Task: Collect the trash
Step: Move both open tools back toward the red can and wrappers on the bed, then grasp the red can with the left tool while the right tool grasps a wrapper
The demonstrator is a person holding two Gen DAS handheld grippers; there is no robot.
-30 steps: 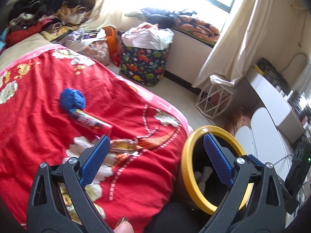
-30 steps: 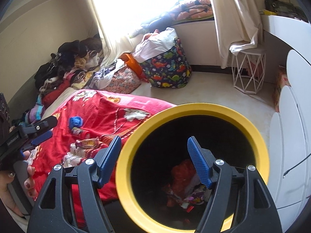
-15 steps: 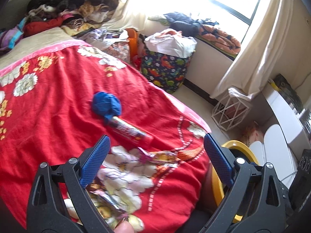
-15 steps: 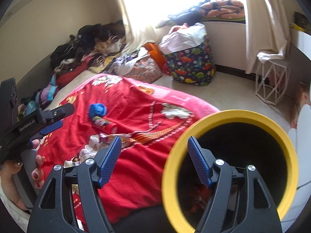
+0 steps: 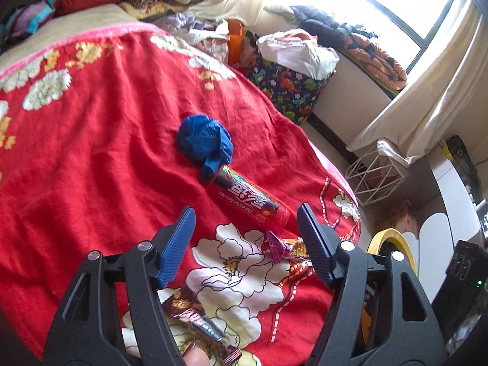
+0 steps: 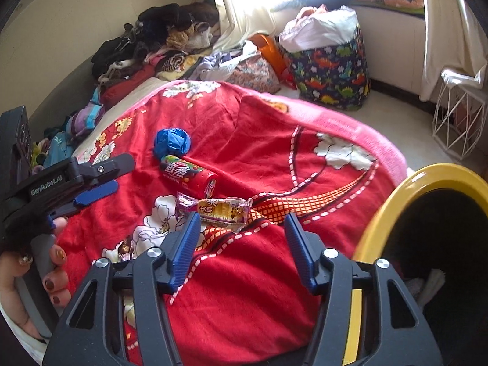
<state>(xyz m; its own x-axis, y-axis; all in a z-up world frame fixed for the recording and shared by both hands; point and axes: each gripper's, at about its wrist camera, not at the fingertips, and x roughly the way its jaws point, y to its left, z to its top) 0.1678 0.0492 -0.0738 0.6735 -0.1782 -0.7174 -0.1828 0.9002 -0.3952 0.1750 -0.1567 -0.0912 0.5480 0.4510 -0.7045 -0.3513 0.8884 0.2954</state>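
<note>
On the red flowered blanket (image 5: 91,140) lie a crumpled blue ball (image 5: 202,140), a red candy tube (image 5: 250,199), a purple and yellow snack wrapper (image 5: 283,245) and a brown foil wrapper (image 5: 195,317). My left gripper (image 5: 245,213) is open and empty, just above the blanket in front of the tube. My right gripper (image 6: 242,218) is open and empty, just short of the snack wrapper (image 6: 216,209). The ball (image 6: 171,141), the tube (image 6: 187,175) and the left gripper (image 6: 100,175) also show in the right wrist view. The yellow-rimmed black bin (image 6: 427,183) stands at the bed's right edge.
A dinosaur-print bag (image 6: 332,67) with white stuffing stands on the floor beyond the bed. Clothes (image 6: 158,39) are piled at the bed's far end. A white wire stool (image 6: 460,122) and white furniture (image 5: 451,195) stand to the right.
Both grippers have moved left from over the bin to over the blanket. The left one has come down closer to the tube and wrappers. Both stayed open and empty.
</note>
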